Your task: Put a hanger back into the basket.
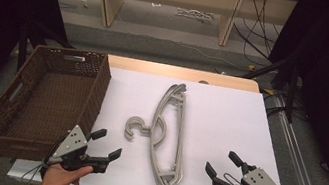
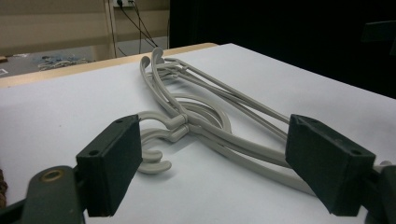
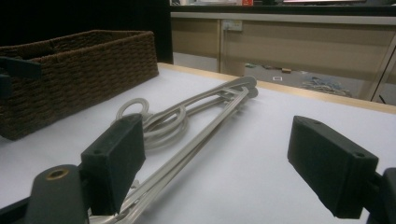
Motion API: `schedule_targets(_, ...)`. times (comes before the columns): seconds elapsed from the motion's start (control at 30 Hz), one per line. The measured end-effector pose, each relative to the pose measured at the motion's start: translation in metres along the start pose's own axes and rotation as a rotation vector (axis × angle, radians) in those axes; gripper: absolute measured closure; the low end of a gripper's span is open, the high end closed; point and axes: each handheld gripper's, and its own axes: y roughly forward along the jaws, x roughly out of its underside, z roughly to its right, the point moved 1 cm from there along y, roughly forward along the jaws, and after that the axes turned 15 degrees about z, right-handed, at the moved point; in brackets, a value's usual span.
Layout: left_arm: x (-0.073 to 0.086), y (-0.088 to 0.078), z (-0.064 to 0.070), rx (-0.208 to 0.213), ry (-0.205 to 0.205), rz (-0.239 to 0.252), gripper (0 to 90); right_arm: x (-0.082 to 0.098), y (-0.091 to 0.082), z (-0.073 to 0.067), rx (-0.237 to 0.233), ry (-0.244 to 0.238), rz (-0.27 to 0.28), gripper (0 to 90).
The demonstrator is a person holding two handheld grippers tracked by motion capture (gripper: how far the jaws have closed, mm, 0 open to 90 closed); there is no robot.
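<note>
While the small stack of pale grey plastic clothes hangers (image 1: 169, 139) is lying in the middle of the white worktop (image 1: 229, 118), its hooks are curling out toward the dark brown woven wicker basket (image 1: 45, 98) that is standing at the worktop's left edge. The left gripper (image 1: 107, 144) is hovering near the front edge, just beside the basket's near corner, with its jaws standing wide apart and holding nothing. The right gripper (image 1: 223, 164) is hovering on the other side of the hangers, its jaws likewise spread and empty. In the left gripper view the hangers (image 2: 205, 126) are sitting nested, bars and hooks overlapping. They are looking light and stiff, yet smooth and probably slippery, and loosely stacked, so they are likely to slide apart or tangle when lifted. Pinching across the bundled necks just below the hooks seems the firmest hold, or across the near shoulder ends by the right gripper
</note>
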Motion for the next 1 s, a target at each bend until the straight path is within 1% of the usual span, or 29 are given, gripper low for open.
schedule_targets(0.03,0.001,0.0,0.0,-0.001,-0.009,-0.007,18.7,0.0,0.0,0.0,0.001,0.0,0.0,19.9)
schedule_targets(0.07,0.002,0.001,-0.001,0.003,-0.022,-0.004,18.7,0.0,0.0,0.0,0.002,0.0,-0.003,19.9)
schedule_targets(0.1,0.002,0.001,-0.001,0.003,-0.022,-0.004,18.7,0.0,0.0,0.0,0.002,0.0,-0.003,19.9)
schedule_targets(0.13,0.002,0.002,0.0,-0.004,-0.027,-0.012,18.9,0.001,0.0,0.0,0.001,0.002,0.008,19.9)
schedule_targets(0.17,0.002,0.002,0.0,0.001,-0.029,-0.014,18.9,0.001,0.0,0.0,0.001,0.002,0.008,19.9)
schedule_targets(0.27,0.003,0.004,0.002,0.005,-0.036,-0.022,19.0,0.001,0.0,0.001,0.002,0.005,-0.004,19.7)
schedule_targets(0.3,0.004,0.005,0.002,0.02,-0.03,-0.02,19.3,0.001,0.0,0.001,0.007,0.005,-0.016,19.6)
schedule_targets(0.37,0.003,0.006,0.003,0.018,-0.028,-0.027,19.4,0.002,0.0,0.001,0.009,0.005,-0.016,19.5)
schedule_targets(0.4,0.004,0.007,0.004,0.018,-0.029,-0.028,19.4,0.002,0.0,0.001,0.011,0.006,0.001,19.5)
schedule_targets(0.47,0.003,0.007,0.004,0.026,-0.025,-0.03,19.3,0.002,0.0,0.0,0.011,0.012,-0.002,19.4)
schedule_targets(0.5,0.003,0.008,0.005,0.031,-0.026,-0.03,19.1,0.002,0.0,0.001,0.008,0.004,-0.014,19.3)
schedule_targets(0.53,0.003,0.009,0.005,0.036,-0.016,-0.037,18.7,0.002,0.0,0.001,0.009,0.003,-0.014,19.2)
schedule_targets(0.57,0.003,0.009,0.005,0.036,-0.016,-0.037,17.2,0.002,0.0,0.001,0.009,0.003,-0.015,19.1)
schedule_targets(0.6,0.003,0.011,0.006,0.049,-0.023,-0.045,17.2,0.002,0.0,0.001,0.009,0.003,-0.015,19.1)
schedule_targets(0.63,0.003,0.013,0.008,0.056,-0.01,-0.062,16.4,0.002,0.0,0.001,0.006,0.005,-0.02,19.1)
schedule_targets(0.67,0.004,0.018,0.01,0.084,-0.008,-0.074,16.4,0.002,0.0,0.0,0.002,0.019,-0.031,19.1)
schedule_targets(0.7,0.004,0.018,0.01,0.084,-0.008,-0.074,16.4,0.002,0.0,0.0,0.002,0.019,-0.031,19.1)
schedule_targets(0.73,0.005,0.023,0.014,0.086,-0.004,-0.097,16.4,0.002,0.001,0.001,0.0,-0.005,-0.013,19.1)
schedule_targets(0.77,0.005,0.023,0.014,0.086,-0.004,-0.097,16.4,0.003,0.002,0.001,-0.008,0.0,-0.004,19.0)
schedule_targets(0.8,0.005,0.03,0.017,0.083,-0.004,-0.112,16.4,0.003,0.002,0.001,-0.011,-0.002,-0.005,19.1)
schedule_targets(0.83,0.005,0.03,0.017,0.083,-0.004,-0.112,16.4,0.003,0.002,0.001,-0.008,-0.001,0.001,19.1)
schedule_targets(0.87,0.005,0.039,0.019,0.083,-0.014,-0.141,16.4,0.003,0.001,0.001,-0.007,-0.001,-0.016,19.1)
schedule_targets(0.9,0.005,0.039,0.019,0.083,-0.014,-0.141,16.4,0.003,0.001,0.001,-0.007,-0.001,-0.016,19.1)
schedule_targets(0.93,0.006,0.046,0.02,0.089,-0.022,-0.162,16.6,0.003,0.002,0.001,-0.003,0.001,-0.014,19.1)
schedule_targets(0.97,0.007,0.05,0.021,0.084,-0.026,-0.181,16.6,0.003,0.001,0.001,-0.006,0.001,-0.016,19.1)
schedule_targets(1.0,0.01,0.06,0.023,0.097,-0.023,-0.221,16.9,0.003,0.001,0.001,-0.007,0.0,-0.016,19.1)
